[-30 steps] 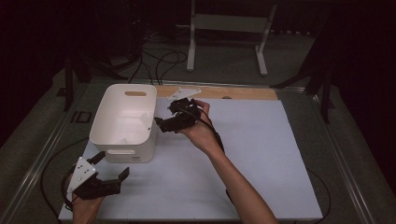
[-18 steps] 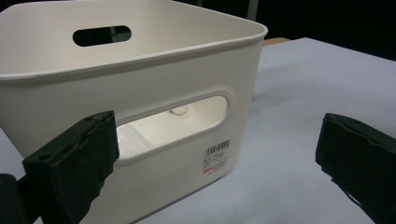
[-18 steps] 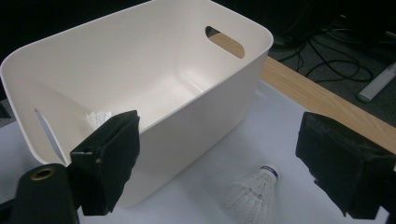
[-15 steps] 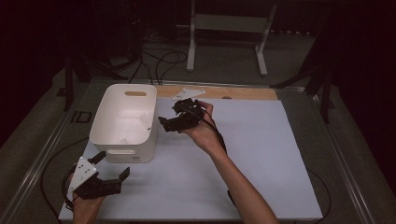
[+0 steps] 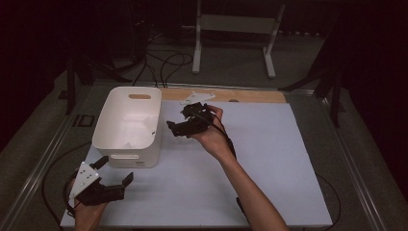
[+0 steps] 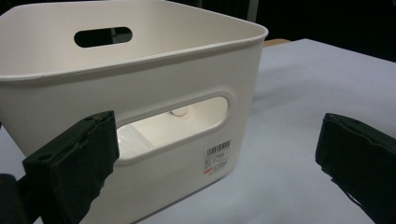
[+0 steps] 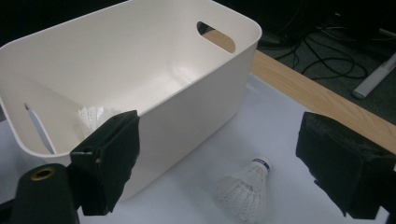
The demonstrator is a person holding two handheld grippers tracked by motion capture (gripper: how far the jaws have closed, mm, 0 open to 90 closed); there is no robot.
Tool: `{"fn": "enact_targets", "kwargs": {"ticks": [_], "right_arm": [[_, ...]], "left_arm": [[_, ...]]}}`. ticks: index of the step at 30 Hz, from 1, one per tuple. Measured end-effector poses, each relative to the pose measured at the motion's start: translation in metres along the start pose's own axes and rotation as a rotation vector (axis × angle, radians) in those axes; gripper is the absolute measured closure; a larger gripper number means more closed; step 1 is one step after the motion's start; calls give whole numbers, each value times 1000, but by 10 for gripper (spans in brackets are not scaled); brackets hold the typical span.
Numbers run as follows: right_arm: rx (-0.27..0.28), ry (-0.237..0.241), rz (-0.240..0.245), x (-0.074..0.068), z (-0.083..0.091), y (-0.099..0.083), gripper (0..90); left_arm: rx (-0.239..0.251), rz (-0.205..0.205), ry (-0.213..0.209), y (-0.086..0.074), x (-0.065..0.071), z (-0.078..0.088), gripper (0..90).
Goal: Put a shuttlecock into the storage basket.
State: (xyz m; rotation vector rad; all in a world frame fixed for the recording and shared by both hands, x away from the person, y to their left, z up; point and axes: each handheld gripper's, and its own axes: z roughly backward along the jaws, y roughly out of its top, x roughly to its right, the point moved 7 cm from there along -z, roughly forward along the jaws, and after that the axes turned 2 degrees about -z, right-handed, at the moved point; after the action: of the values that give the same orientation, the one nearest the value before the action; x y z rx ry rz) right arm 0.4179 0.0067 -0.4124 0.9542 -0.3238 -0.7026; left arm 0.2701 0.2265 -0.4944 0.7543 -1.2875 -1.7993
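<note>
We look down from high overhead, both gripper views sit low, close, facing the shared white bin.

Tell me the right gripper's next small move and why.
Probably lower the right gripper so its open jaws straddle the shuttlecock lying on the table beside the white bin. Another shuttlecock already lies inside the bin, which suggests this one goes in next.

A white shuttlecock lies on its side just below the right gripper, between its open jaws. Its cork points away from the gripper.
</note>
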Motion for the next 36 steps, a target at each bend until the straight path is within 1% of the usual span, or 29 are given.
{"fn": "enact_targets", "kwargs": {"ticks": [6,9,12,19,23,25,28,36], "right_arm": [[-2,-6,0,3,1,-3,135],[-4,-10,-10,5,1,-5,137],[-5,-14,-5,6,1,-6,137],[-8,-12,-13,7,1,-9,138],[-11,-17,-7,8,1,-11,138],[-17,-28,-6,9,0,-14,137],[-12,-27,-10,11,0,-15,137],[-17,-29,-12,12,-1,-20,137]], "left_arm": [[1,-1,0,0,1,0,0],[0,-1,-1,0,1,0,0],[1,-2,0,0,1,0,0],[2,-1,0,0,1,1,0],[2,-2,1,0,1,1,0],[2,-1,1,0,1,0,0],[3,0,1,0,1,0,0],[2,-1,1,0,1,1,0]]}}
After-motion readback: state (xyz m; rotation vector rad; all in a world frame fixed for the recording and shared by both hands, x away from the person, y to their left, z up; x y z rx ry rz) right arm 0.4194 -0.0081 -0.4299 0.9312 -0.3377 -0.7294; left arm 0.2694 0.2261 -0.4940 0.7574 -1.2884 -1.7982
